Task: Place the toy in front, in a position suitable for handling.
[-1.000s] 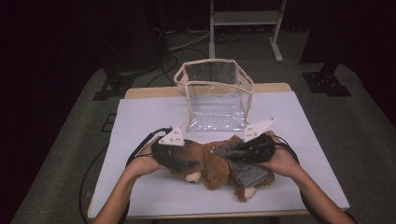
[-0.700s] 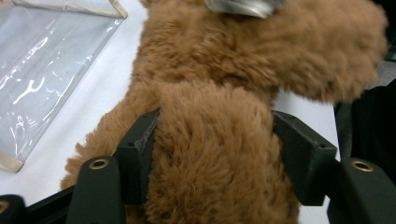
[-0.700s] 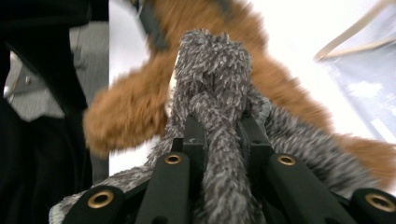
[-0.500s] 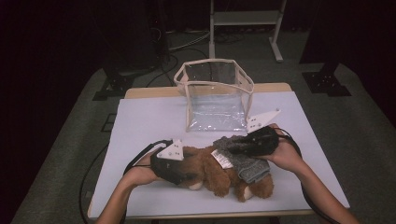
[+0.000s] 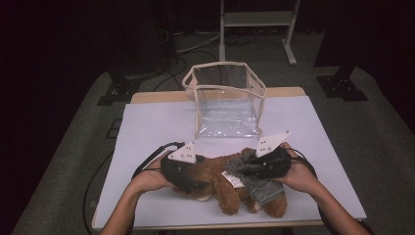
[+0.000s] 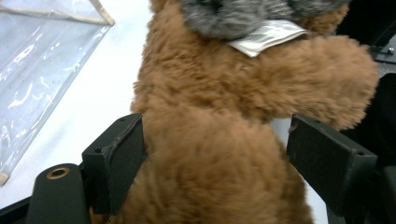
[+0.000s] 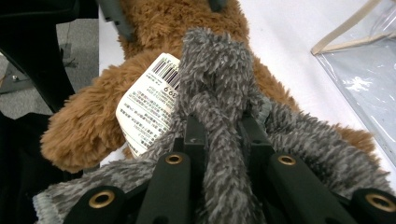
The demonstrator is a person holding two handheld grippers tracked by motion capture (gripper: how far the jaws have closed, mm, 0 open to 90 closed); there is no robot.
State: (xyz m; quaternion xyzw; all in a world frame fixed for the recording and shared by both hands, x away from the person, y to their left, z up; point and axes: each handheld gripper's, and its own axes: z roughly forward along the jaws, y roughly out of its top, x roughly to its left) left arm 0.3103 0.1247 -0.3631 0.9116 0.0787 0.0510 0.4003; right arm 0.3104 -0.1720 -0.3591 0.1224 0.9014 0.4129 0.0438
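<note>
A brown teddy bear [image 5: 218, 182] lies on its side on the white table [image 5: 156, 127], with a grey fuzzy scarf [image 5: 259, 188] and a white printed tag [image 5: 231, 178] at its neck. My left gripper [image 5: 198, 185] straddles the bear's body [image 6: 224, 93]. Its jaws have just been opening: the left pad brushes the fur and the right pad stands clear of it. My right gripper [image 5: 243, 167] is shut on a fold of the scarf [image 7: 215, 60] beside the tag [image 7: 149, 102]. Both hands rest at the bear's ends.
A clear plastic bag [image 5: 225, 98] with cream trim stands open-topped behind the bear, in the middle of the table. Black cables trail from both grippers toward the near edge. Dark floor and a white stand's legs [image 5: 254, 29] lie beyond the table.
My left hand has slid slightly toward the near edge along the bear. The right hand and the pinched scarf rose a little, then came back down. The bear has shifted only slightly.
</note>
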